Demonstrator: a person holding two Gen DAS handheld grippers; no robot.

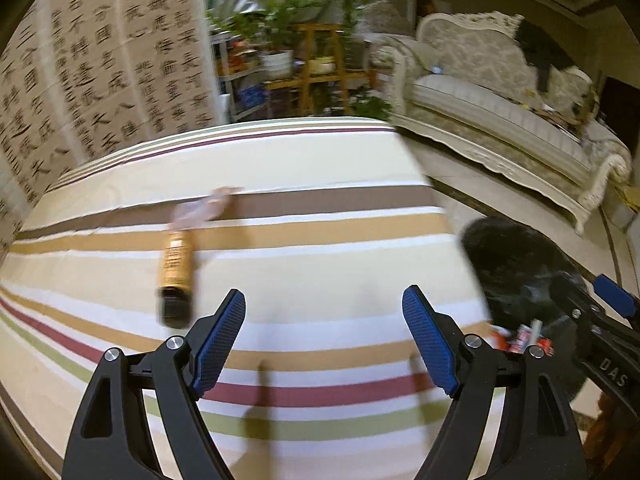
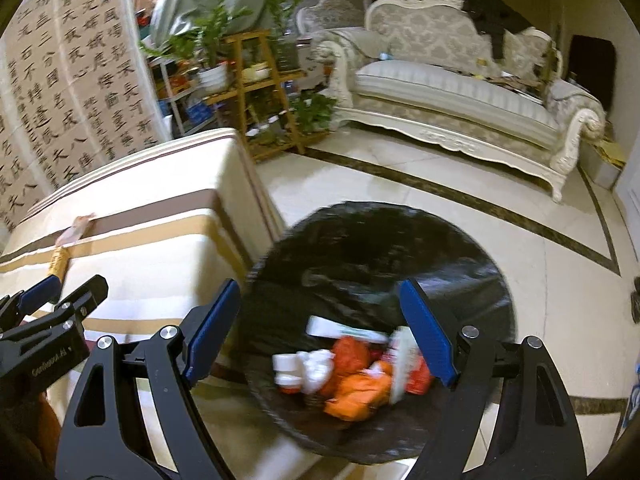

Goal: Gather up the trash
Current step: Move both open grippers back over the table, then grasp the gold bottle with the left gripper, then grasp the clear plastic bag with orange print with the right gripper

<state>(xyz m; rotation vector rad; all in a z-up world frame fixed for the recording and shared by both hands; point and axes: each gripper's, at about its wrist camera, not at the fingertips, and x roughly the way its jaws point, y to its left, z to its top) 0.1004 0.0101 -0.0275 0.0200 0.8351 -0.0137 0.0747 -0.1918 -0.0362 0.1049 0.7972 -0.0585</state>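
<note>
The right gripper (image 2: 320, 332) hung spread and empty over the black-lined trash bin (image 2: 472, 280), which stood on the floor just beside the striped table (image 1: 320, 160) and already held orange and white scraps. The left gripper (image 1: 324, 336), also spread and empty, hovered over the table. A drop-off looked finished; next, I judged, came closing on the amber bottle (image 1: 176, 268) lying near a crumpled wrapper (image 1: 204, 208), both well away from the bin.
</note>
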